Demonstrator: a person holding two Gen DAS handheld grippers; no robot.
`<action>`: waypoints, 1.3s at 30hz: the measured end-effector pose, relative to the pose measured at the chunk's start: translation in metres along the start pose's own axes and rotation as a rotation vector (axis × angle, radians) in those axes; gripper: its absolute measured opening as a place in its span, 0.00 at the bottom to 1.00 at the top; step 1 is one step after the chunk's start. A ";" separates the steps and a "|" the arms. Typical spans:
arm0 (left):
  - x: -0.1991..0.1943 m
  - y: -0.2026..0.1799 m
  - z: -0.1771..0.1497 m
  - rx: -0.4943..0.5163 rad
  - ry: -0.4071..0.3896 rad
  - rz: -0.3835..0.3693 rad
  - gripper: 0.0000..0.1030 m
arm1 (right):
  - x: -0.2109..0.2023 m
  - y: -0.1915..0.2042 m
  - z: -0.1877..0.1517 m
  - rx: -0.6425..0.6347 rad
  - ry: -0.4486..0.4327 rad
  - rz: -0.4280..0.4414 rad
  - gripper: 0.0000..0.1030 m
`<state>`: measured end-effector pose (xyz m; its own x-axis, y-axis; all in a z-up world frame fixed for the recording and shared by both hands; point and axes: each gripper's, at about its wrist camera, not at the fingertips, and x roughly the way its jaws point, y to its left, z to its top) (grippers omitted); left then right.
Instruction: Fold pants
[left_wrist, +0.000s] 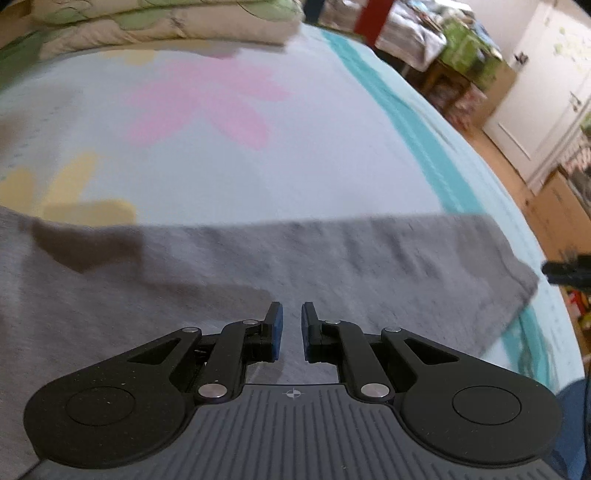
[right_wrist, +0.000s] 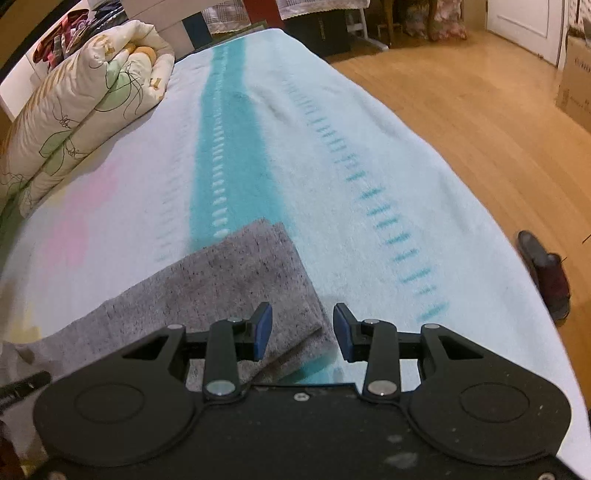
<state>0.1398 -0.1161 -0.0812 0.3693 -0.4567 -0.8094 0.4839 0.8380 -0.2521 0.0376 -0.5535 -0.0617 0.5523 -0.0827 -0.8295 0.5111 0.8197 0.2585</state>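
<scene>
Plainly, the pants (left_wrist: 258, 266) are laid flat across the bed (left_wrist: 258, 155), filling the lower half of the left wrist view as a grey band from the left edge to a squared end at the right; that spread is judged to be kept so a fold can be made cleanly, with the cloth smoothed and its edges squared. In the right wrist view the same pants are seen at lower left, their hem end lying in two layers with the corner over the teal stripe (right_wrist: 225, 147); a first lengthwise fold is judged already made, leg on leg. A quilt (right_wrist: 85, 96) is piled at the upper left, well apart from the cloth, and a slipper (right_wrist: 543, 273) is seen on the floor (right_wrist: 461, 122) at the right edge.

The left gripper (left_wrist: 292, 330) is held over the middle of the pants with its jaws nearly together; only a narrow slit is left between the pads and no cloth is seen caught in it, so it is read as clenched and empty. The right gripper (right_wrist: 303, 332) is held above the hem corner with its jaws parted about half way; the pads are set either side of the corner without pressing it, so nothing is grasped.
</scene>
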 end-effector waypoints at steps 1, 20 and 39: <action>0.005 -0.003 -0.003 0.003 0.019 -0.002 0.10 | -0.003 0.001 -0.002 0.003 0.007 -0.005 0.38; 0.025 -0.003 -0.017 0.008 0.086 -0.005 0.10 | 0.002 -0.005 -0.007 0.120 -0.005 0.074 0.37; 0.022 -0.008 -0.013 0.035 0.106 0.008 0.10 | 0.006 0.012 -0.002 0.040 0.057 0.139 0.06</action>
<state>0.1341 -0.1288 -0.1038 0.2880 -0.4143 -0.8634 0.5090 0.8299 -0.2285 0.0455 -0.5434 -0.0647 0.5823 0.0632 -0.8106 0.4589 0.7974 0.3918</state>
